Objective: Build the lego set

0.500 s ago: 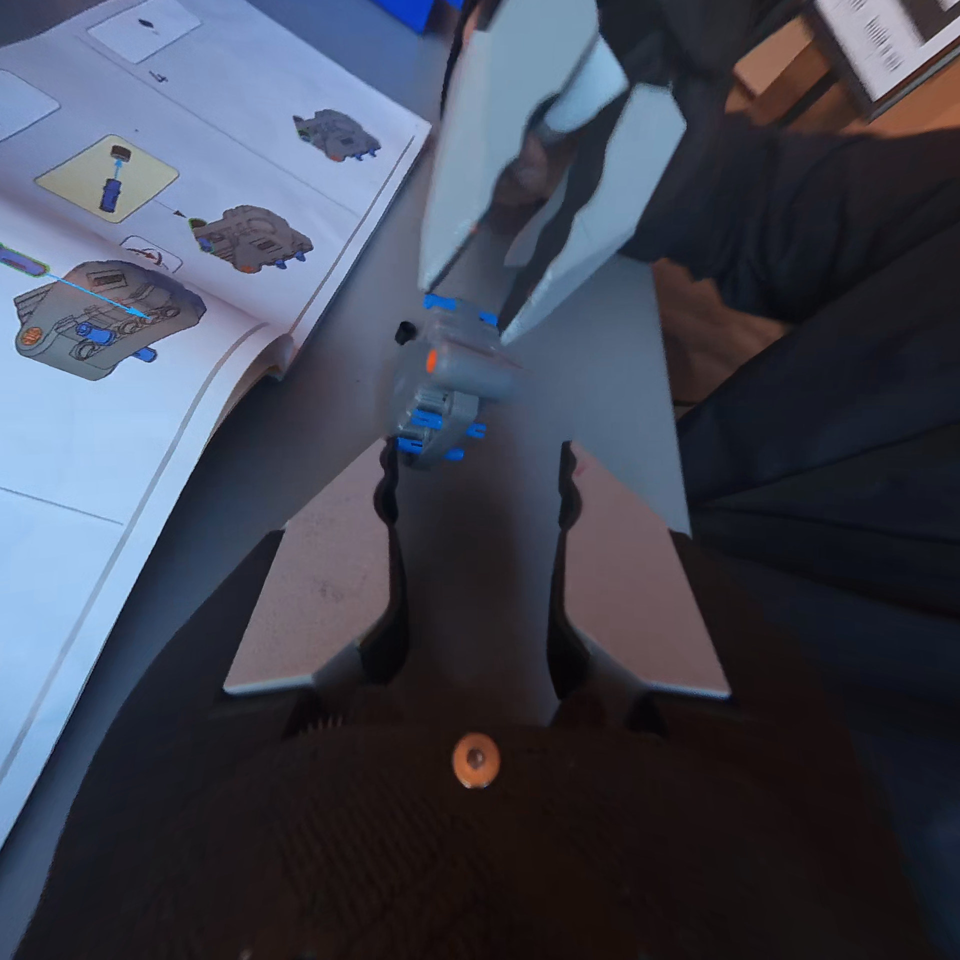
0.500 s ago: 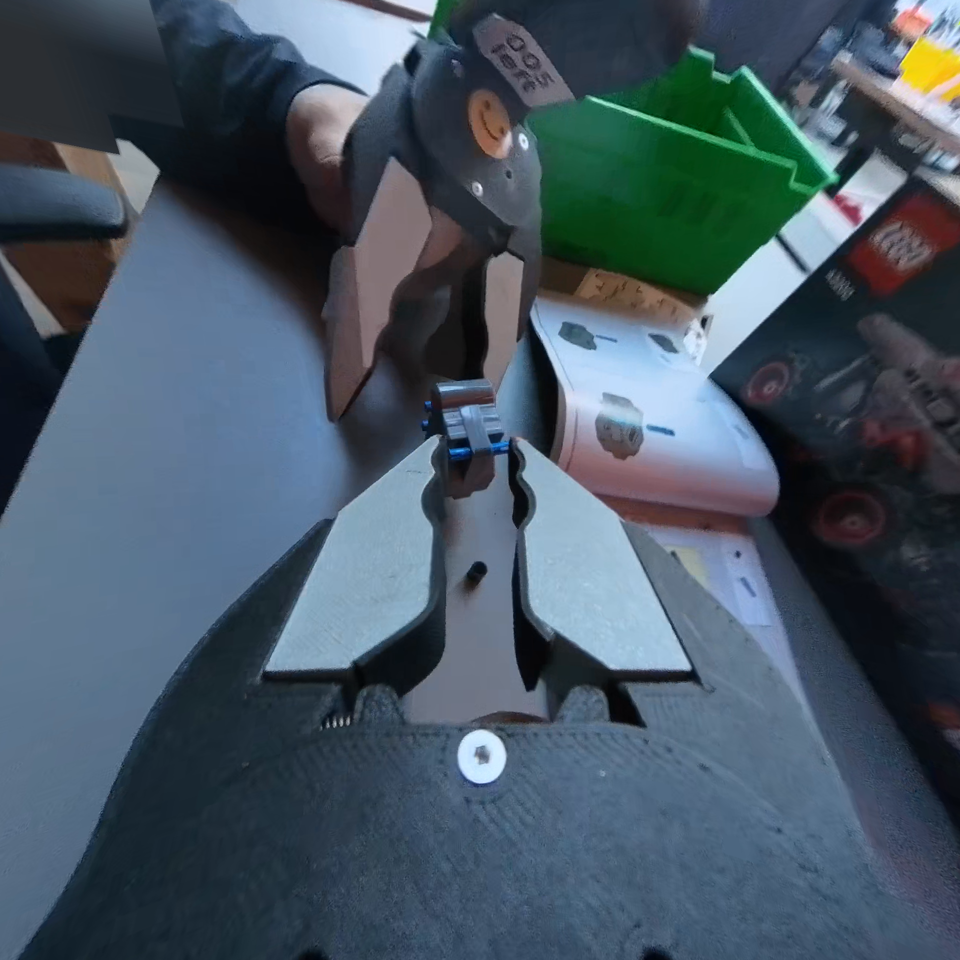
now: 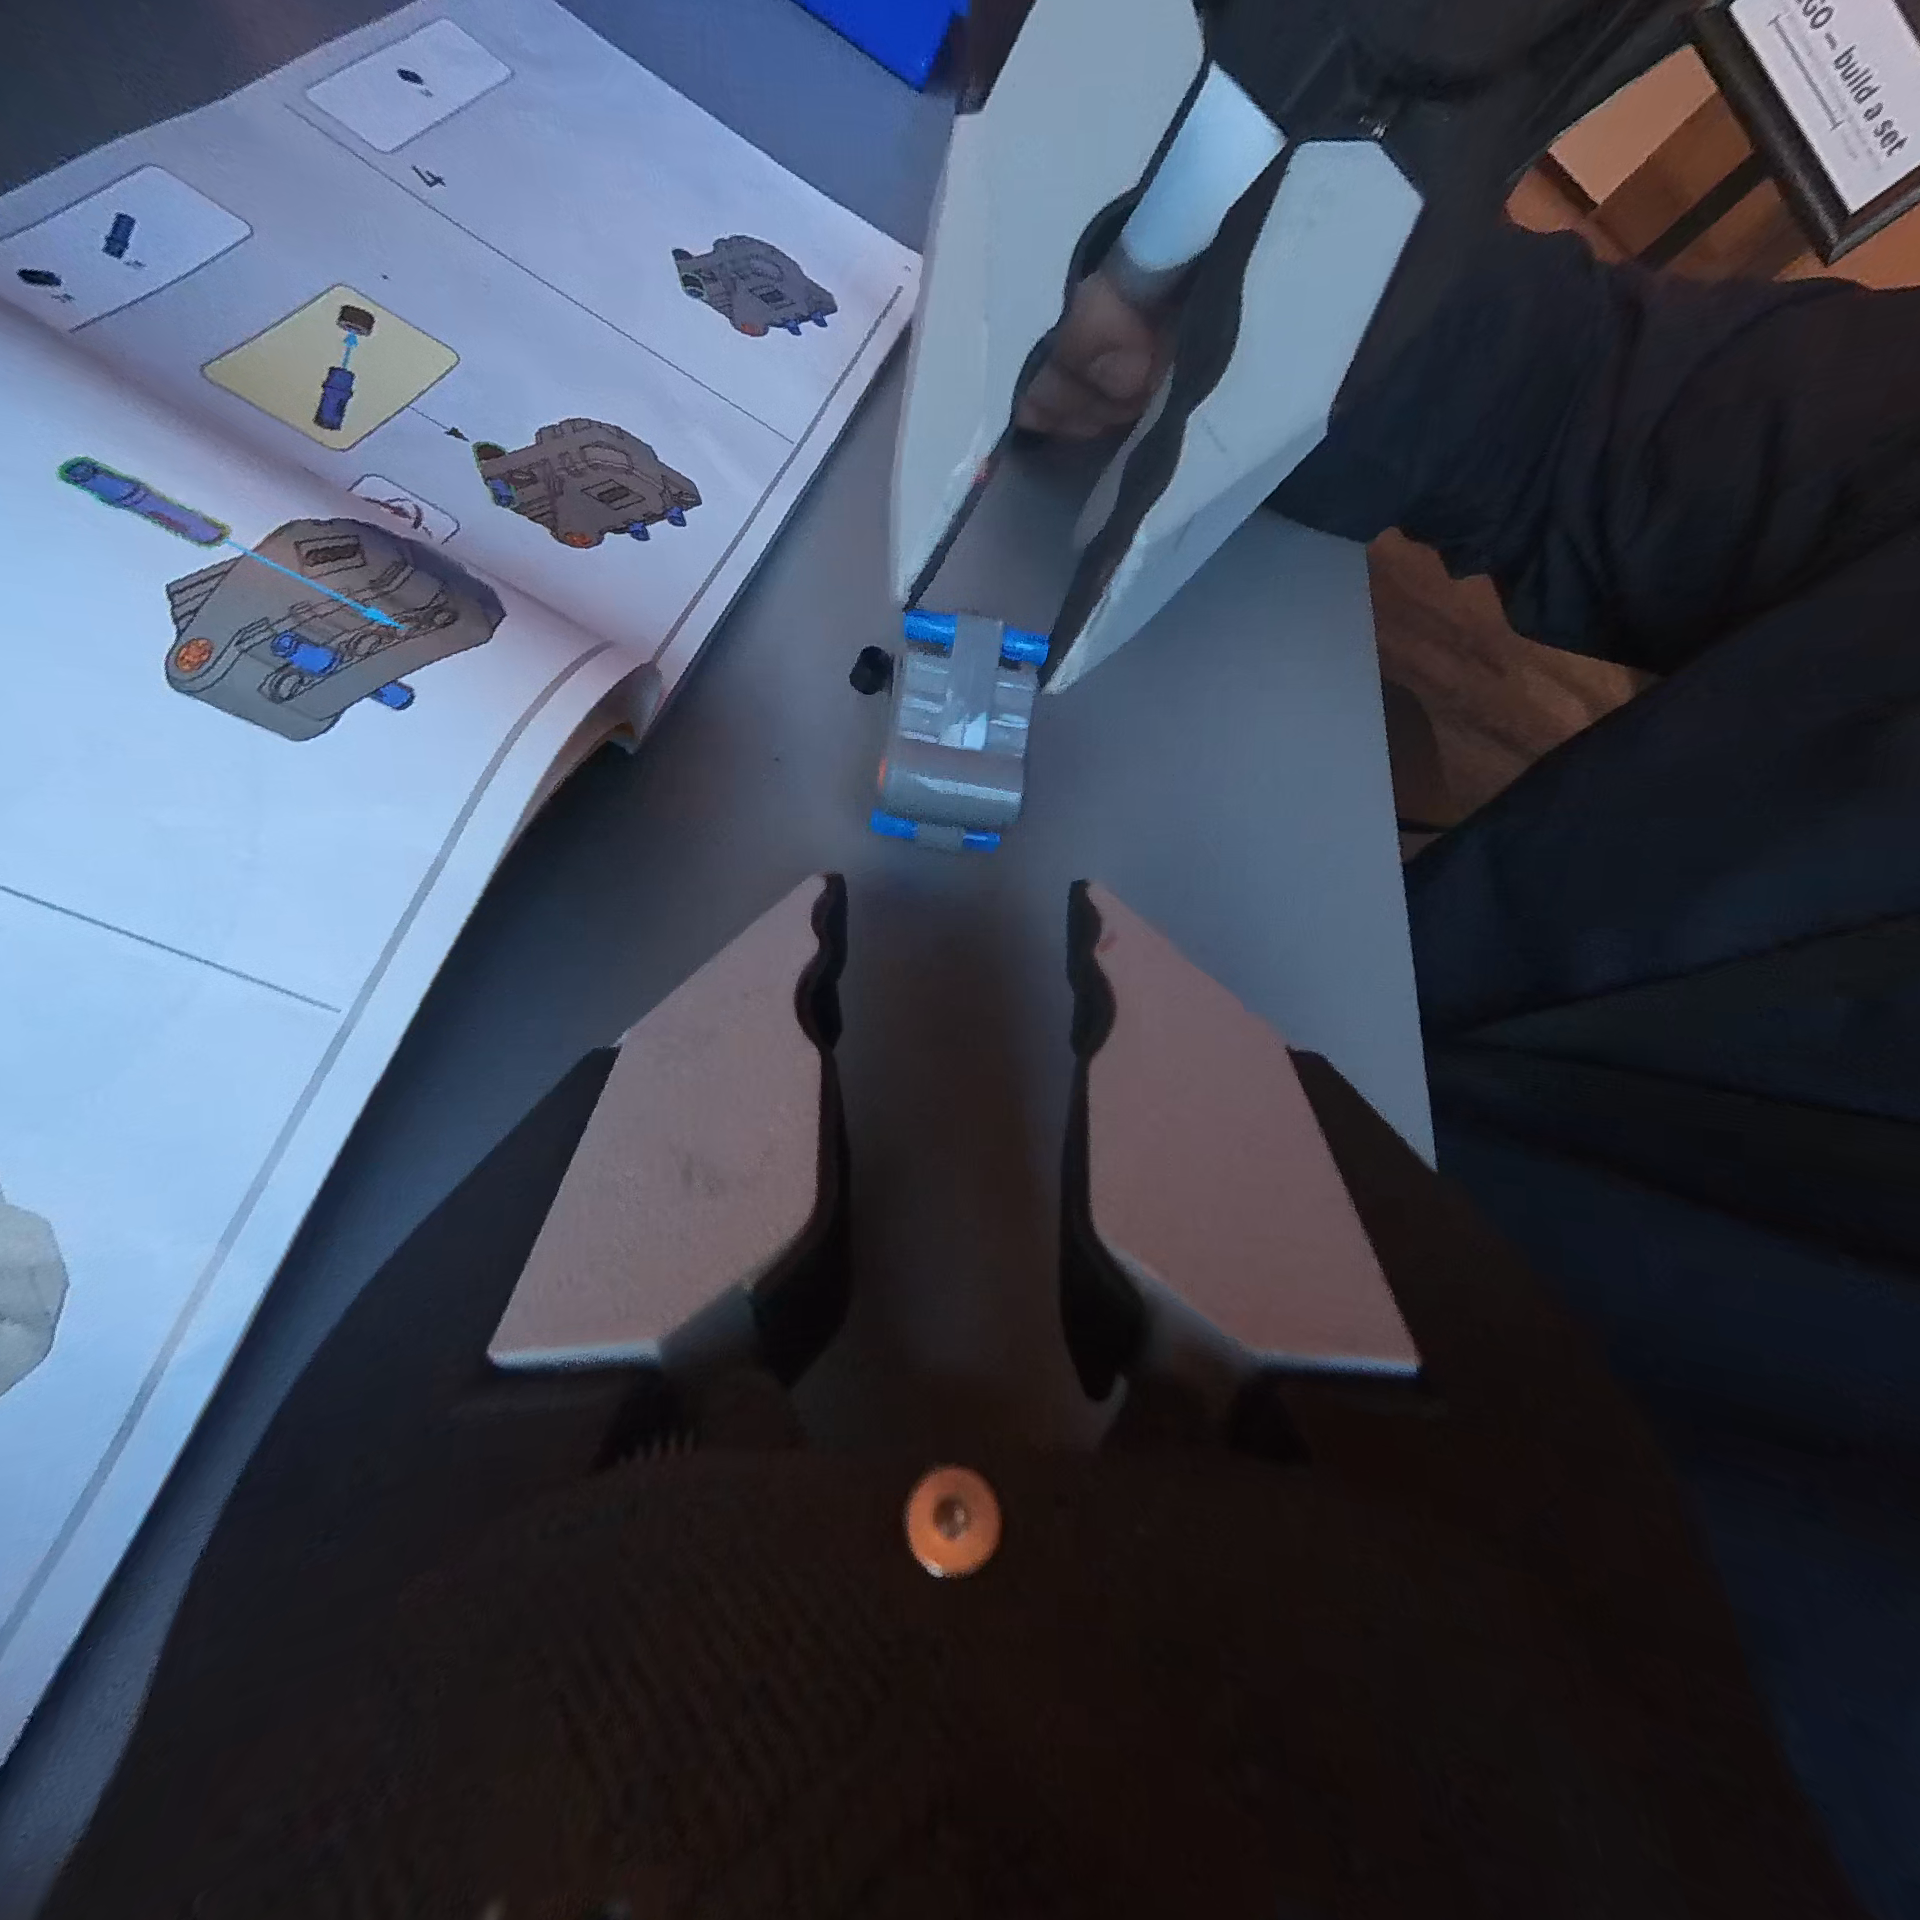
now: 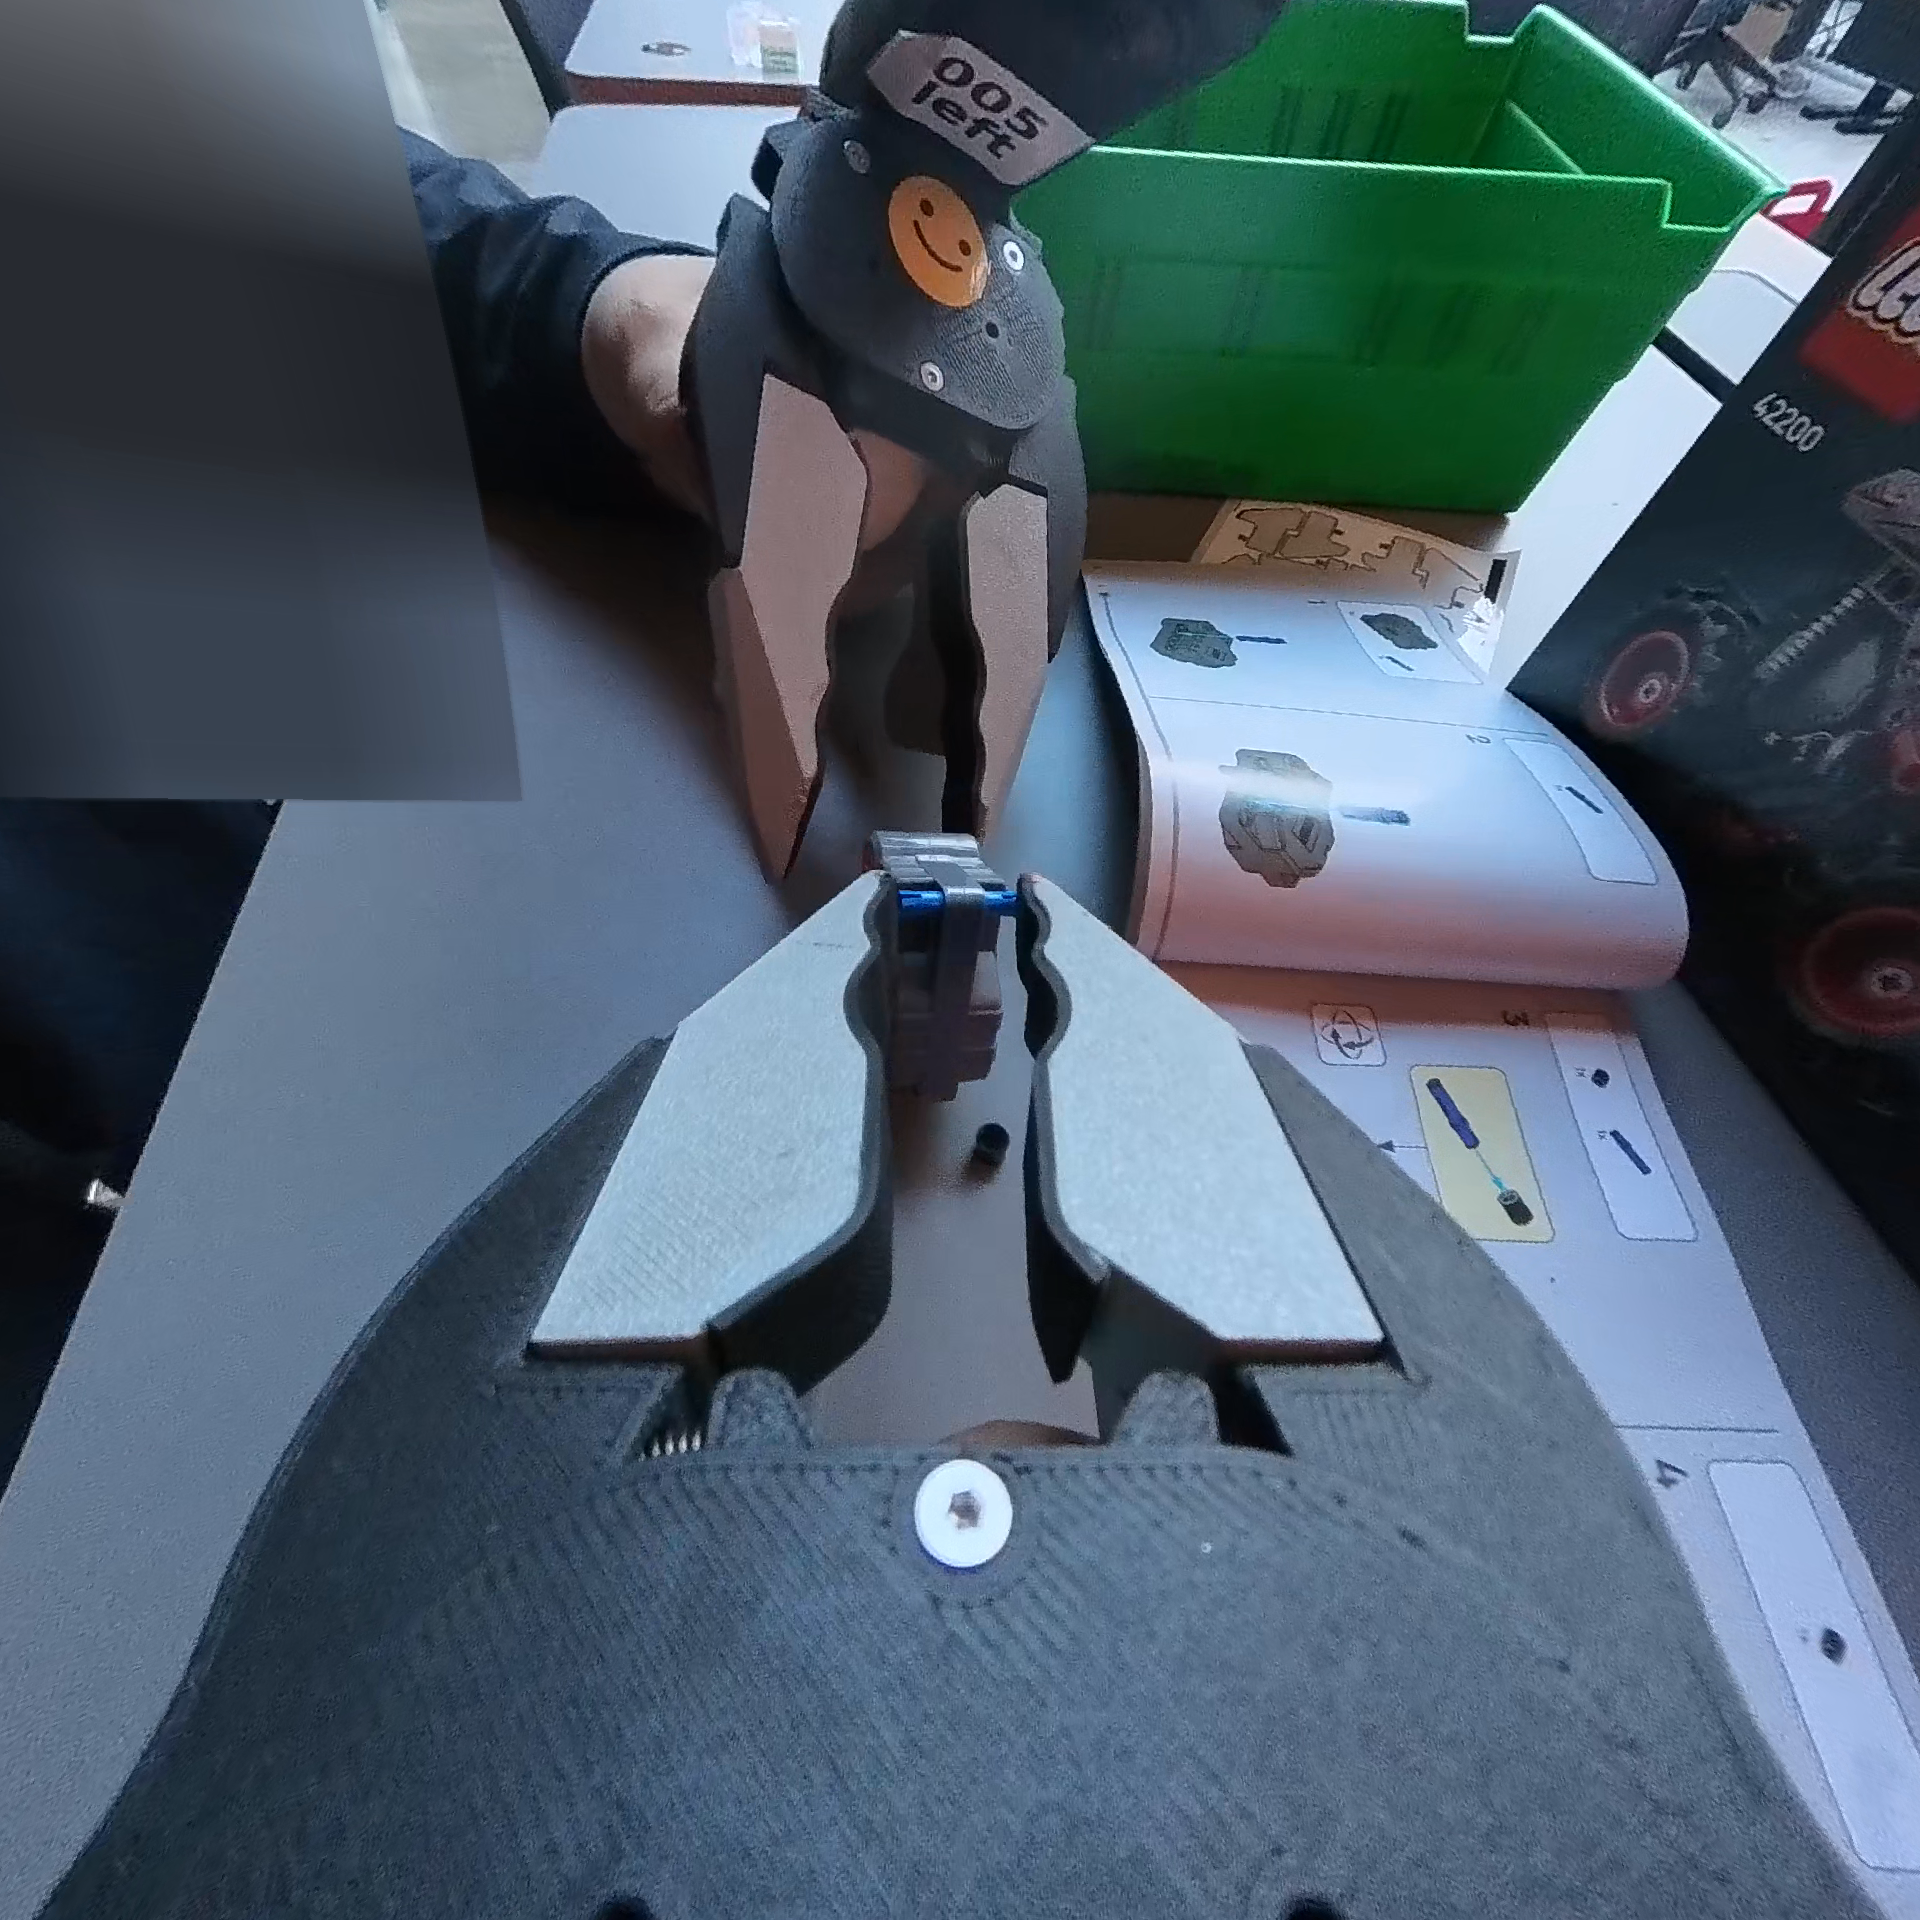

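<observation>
A grey lego assembly (image 4: pixel 940 997) with blue pins sits between the fingertips of my right gripper (image 4: pixel 951 894), which is shut on it at the blue pins. In the left wrist view the assembly (image 3: pixel 956 727) lies low over the grey table (image 3: pixel 1195 831), with the right gripper (image 3: pixel 982 639) reaching down onto its far end. My left gripper (image 3: pixel 956 894) is open and empty, its copper fingers just short of the assembly's near end. In the right wrist view the left gripper (image 4: pixel 878 810) points down behind the assembly. A small black piece (image 3: pixel 868 668) lies on the table beside it.
An open instruction booklet (image 3: pixel 312 779) covers the table to the left; it also shows in the right wrist view (image 4: pixel 1351 831). A green bin (image 4: pixel 1351 260) stands behind it and a dark lego box (image 4: pixel 1818 727) beside it. The table edge (image 3: pixel 1392 831) and a person's legs are close by. My right fingertips sit around 4 cm from my left ones. The small black piece (image 3: pixel 868 668) is about 6 cm from both grippers' fingertips.
The assembly has swung in the right gripper from tilted on its side to lying flat and lower, deeper between its fingers. The left gripper stays open at about the same distance.
</observation>
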{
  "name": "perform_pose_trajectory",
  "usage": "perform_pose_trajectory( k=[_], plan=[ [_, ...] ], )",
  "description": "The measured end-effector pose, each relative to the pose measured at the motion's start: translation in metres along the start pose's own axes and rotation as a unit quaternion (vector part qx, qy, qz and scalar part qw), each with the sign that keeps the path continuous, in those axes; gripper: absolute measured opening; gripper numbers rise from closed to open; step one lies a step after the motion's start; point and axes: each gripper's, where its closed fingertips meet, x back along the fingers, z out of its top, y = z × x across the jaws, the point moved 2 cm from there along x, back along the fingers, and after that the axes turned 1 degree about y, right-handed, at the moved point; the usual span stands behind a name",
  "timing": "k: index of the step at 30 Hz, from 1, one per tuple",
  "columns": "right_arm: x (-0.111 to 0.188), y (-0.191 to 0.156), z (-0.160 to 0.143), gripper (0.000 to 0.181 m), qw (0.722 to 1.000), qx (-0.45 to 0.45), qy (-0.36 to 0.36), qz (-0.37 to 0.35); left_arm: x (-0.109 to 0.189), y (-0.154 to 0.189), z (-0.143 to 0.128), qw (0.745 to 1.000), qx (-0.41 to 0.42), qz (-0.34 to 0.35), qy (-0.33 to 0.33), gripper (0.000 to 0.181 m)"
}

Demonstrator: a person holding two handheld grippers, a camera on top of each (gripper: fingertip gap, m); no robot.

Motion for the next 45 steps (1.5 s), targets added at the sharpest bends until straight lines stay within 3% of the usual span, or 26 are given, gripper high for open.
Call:
perform_pose_trajectory(
  k=[10,17,24,26,33,45],
  plan=[
    [-0.010,-0.013,0.006,0.019,0.999,0.047,-0.004,0.002,-0.004,0.005,0.001,1.000,-0.029,0.006,-0.003,0.030],
    [-0.021,-0.023,0.000,0.021,0.996,0.088,-0.033,-0.001,-0.013,0.005,-0.012,0.996,-0.056,0.033,-0.054,0.025],
    [-0.010,-0.007,-0.010,0.030,0.997,0.050,-0.051,0.005,-0.004,0.000,-0.010,0.999,0.030,-0.014,-0.034,0.024],
    [-0.010,-0.005,-0.016,0.015,0.996,0.057,-0.066,-0.001,-0.002,0.001,-0.010,0.998,0.048,-0.038,-0.031,0.025],
    [-0.013,-0.006,-0.021,0.008,0.995,0.063,-0.077,-0.001,0.004,-0.005,-0.016,0.998,-0.013,-0.002,-0.060,0.023],
    [-0.016,-0.007,-0.025,0.025,0.995,0.042,-0.086,0.013,0.002,-0.006,-0.016,0.998,-0.014,0.006,-0.059,0.016]
  ],
)
